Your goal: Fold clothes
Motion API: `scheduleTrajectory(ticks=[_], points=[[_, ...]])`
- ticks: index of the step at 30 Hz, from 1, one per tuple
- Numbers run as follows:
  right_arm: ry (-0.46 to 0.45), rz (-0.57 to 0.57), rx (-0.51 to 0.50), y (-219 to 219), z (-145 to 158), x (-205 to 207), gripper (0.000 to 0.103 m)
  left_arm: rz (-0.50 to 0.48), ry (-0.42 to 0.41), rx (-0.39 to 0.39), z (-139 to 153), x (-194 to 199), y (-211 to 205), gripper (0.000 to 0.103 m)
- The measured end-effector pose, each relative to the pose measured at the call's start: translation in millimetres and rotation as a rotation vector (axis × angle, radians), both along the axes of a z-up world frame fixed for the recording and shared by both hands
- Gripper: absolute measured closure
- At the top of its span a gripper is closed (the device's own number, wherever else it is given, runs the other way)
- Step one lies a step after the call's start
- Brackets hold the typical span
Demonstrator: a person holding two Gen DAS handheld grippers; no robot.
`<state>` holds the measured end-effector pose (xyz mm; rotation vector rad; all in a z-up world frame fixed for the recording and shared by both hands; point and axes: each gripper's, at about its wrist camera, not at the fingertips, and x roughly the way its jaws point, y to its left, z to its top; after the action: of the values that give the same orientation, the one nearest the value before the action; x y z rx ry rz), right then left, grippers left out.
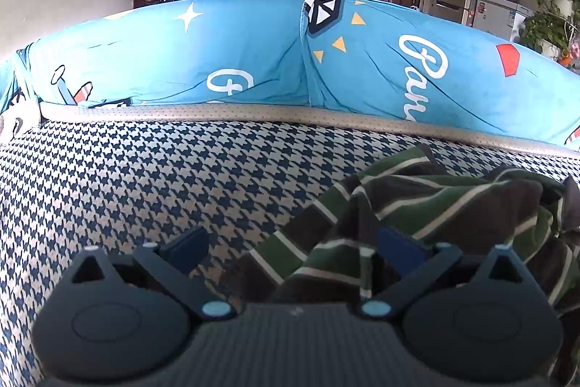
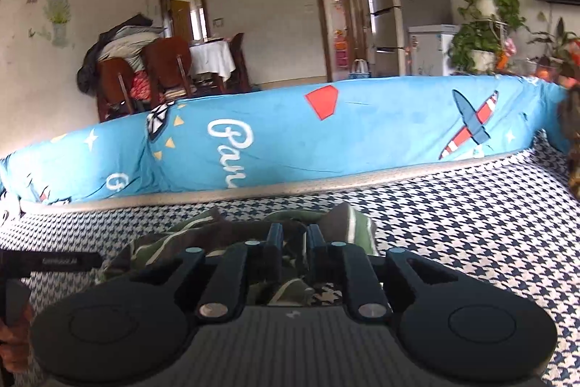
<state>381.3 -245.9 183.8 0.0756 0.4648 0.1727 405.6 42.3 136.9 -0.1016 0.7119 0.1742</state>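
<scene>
Green-and-brown striped knit, soft and rumpled: the shirt (image 1: 435, 216) lies bunched in a loose heap on the houndstooth cover (image 1: 145, 191), not flat and not squared into a fold. It looks light and limp, so I judge it will sag and drag rather than hold a shape, and any lifted edge will bring trailing cloth with it.

Nearest, the left claw (image 1: 293, 249) stands wide, its fingers either side of the heap's near edge, gripping nothing that I can see. The right claw (image 2: 293, 242) is narrow, with striped cloth between its fingers; it seems pinched on a fold of the shirt, though the contact itself is partly hidden.

For a hold, a seam, hem or shoulder would serve better than a mid-panel bunch, since thin knit slips and stretches. Which edge is which cannot be told from the crumple.

Beyond the shirt runs a grey piped edge (image 1: 217, 113), then the blue bolster (image 1: 253, 53).
</scene>
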Motion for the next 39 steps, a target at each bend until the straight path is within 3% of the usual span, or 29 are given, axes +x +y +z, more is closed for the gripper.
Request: scheduleTrajectory(ticks=[2, 8, 10, 13, 14, 16, 20, 23, 25, 26, 28, 29, 33, 39], points=[[0.011, 0.044, -0.010, 6.8, -3.6, 1.3, 0.085, 0.004, 0.005, -0.004, -1.3, 0.6, 1.4, 0.000], [0.075, 0.189, -0.037, 36.3, -21.4, 7.8, 0.068, 0.013, 0.030, -0.027, -6.8, 1.7, 6.9, 0.000], [0.100, 0.236, -0.043, 49.3, -29.3, 10.2, 0.055, 0.018, 0.034, -0.034, -7.3, 1.3, 10.1, 0.000], [0.118, 0.305, -0.090, 73.3, -43.6, 10.8, 0.045, 0.026, 0.037, -0.040, -7.2, 0.3, 15.8, 0.000], [0.125, 0.328, -0.107, 81.4, -48.5, 11.0, 0.043, 0.029, 0.037, -0.042, -7.1, 0.0, 17.6, 0.000], [0.145, 0.379, -0.175, 101.9, -60.7, 12.8, 0.028, 0.034, 0.039, -0.047, -7.0, -0.7, 21.4, 0.000], [0.137, 0.403, -0.333, 131.8, -87.4, 14.2, 0.024, 0.045, 0.043, -0.055, -6.8, -2.0, 29.0, 0.000], [0.109, 0.375, -0.483, 146.0, -107.1, 15.0, 0.027, 0.052, 0.045, -0.061, -6.5, -3.4, 34.6, 0.000], [0.100, 0.356, -0.508, 149.4, -112.8, 16.5, 0.049, 0.055, 0.045, -0.066, -6.0, -5.0, 38.4, 0.000], [0.110, 0.352, -0.489, 148.8, -112.1, 18.4, 0.055, 0.056, 0.045, -0.068, -5.7, -5.7, 40.2, 0.000], [0.121, 0.344, -0.446, 145.7, -108.0, 21.0, 0.081, 0.058, 0.041, -0.065, -4.5, -7.5, 43.8, 0.000], [0.121, 0.344, -0.428, 144.6, -105.5, 21.3, 0.085, 0.060, 0.039, -0.064, -4.0, -8.4, 45.6, 0.000], [0.136, 0.408, -0.326, 141.4, -89.7, 12.7, 0.088, 0.083, 0.027, -0.059, -0.3, -11.3, 55.7, 0.000], [0.172, 0.606, -0.093, 141.9, -61.3, -7.0, 0.088, 0.124, -0.023, -0.008, 10.1, -17.6, 66.2, 0.000]])
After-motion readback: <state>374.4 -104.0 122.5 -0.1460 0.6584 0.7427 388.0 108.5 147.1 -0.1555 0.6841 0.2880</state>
